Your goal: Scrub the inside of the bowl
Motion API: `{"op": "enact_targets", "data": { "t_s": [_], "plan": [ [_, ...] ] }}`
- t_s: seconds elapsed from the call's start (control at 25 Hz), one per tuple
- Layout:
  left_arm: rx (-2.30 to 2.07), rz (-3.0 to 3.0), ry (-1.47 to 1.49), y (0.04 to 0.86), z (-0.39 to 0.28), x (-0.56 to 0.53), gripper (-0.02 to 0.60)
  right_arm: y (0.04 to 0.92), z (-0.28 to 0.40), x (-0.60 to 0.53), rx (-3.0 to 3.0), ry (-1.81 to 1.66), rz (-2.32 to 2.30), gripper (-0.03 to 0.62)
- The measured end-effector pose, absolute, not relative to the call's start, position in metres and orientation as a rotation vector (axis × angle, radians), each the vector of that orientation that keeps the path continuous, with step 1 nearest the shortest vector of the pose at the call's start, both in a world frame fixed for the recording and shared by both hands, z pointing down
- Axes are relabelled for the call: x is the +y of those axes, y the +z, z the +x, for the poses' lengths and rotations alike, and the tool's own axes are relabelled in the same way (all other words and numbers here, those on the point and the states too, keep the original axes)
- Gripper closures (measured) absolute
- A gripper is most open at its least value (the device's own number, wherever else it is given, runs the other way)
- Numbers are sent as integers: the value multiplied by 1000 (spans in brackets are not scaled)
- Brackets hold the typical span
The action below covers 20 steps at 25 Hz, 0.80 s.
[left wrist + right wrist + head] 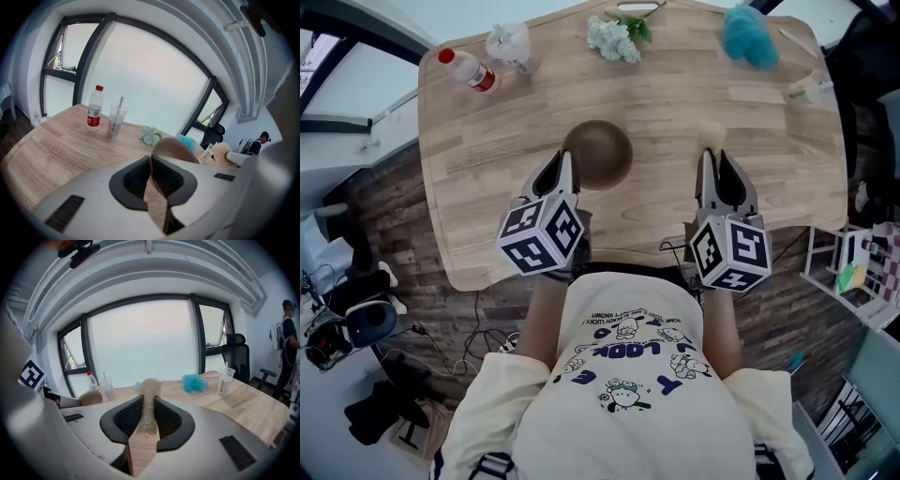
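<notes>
The left gripper [565, 161] was clamped on the rim of the brown bowl [600, 153], its jaws nearly together with only the thin wall between them. The bowl sat just beyond that gripper, over the near middle of the table [675, 94], showing its dark rounded side to the head view. Whether it touched the wood could not be told.

To its right, well apart from it, the right gripper [712, 157] held a beige mesh scrubber [710, 131], with its jaws narrowed on the strip and the frayed end sticking out past the tips. Both grippers pointed away from the person, toward the far edge.

Along that far edge stood a bottle [469, 70] with a red cap at the left, a clear cup [509, 44] just right of it, pale flowers [617, 37] near the middle, and a blue puff [750, 36] further right. Another cup [811, 91] stood at the right edge.
</notes>
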State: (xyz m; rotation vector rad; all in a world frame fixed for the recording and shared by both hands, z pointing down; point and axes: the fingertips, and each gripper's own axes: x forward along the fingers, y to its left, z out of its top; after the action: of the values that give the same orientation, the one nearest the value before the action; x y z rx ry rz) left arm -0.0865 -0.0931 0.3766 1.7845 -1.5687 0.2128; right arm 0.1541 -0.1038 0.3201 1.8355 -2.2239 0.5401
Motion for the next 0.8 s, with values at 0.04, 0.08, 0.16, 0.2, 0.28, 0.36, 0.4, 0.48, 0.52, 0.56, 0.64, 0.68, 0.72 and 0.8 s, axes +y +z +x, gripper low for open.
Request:
{"op": "enact_targets", "data": {
  "t_s": [0.04,0.08,0.16,0.2,0.28,0.36,0.4,0.48,0.52,0.56,0.64,0.68,0.72,0.8],
  "plan": [
    [-1573,1791,216,375,-86,-93,535,320,155,-103,-2219,536,1843,525],
    [-1577,1797,218,374,-86,-94,535,320,156,-103,-2215,530,1850,525],
    [-1583,1811,224,372,-84,-94,535,321,157,-101,-2206,524,1865,525],
    [-1583,1818,227,370,-82,-94,535,322,157,-100,-2201,526,1871,525],
    [-1581,1832,236,369,-79,-93,535,326,156,-97,-2193,541,1879,525],
    [-1577,1843,244,368,-75,-93,535,331,155,-95,-2183,562,1880,525],
    [-1574,1847,247,368,-73,-92,535,332,154,-94,-2179,570,1879,525],
    [-1569,1852,251,368,-71,-92,535,335,153,-93,-2173,580,1876,525],
    [-1567,1853,252,368,-70,-92,535,336,153,-93,-2169,583,1875,525],
    [-1564,1855,254,368,-68,-92,535,337,153,-93,-2164,589,1874,524],
    [-1559,1856,259,370,-66,-91,535,341,154,-93,-2152,609,1873,525],
    [-1557,1856,262,371,-65,-91,535,343,154,-93,-2146,622,1871,525],
    [-1554,1856,264,371,-64,-91,535,346,155,-93,-2140,636,1870,525],
    [-1551,1856,270,372,-62,-90,535,350,156,-93,-2131,659,1866,525]
  ]
}}
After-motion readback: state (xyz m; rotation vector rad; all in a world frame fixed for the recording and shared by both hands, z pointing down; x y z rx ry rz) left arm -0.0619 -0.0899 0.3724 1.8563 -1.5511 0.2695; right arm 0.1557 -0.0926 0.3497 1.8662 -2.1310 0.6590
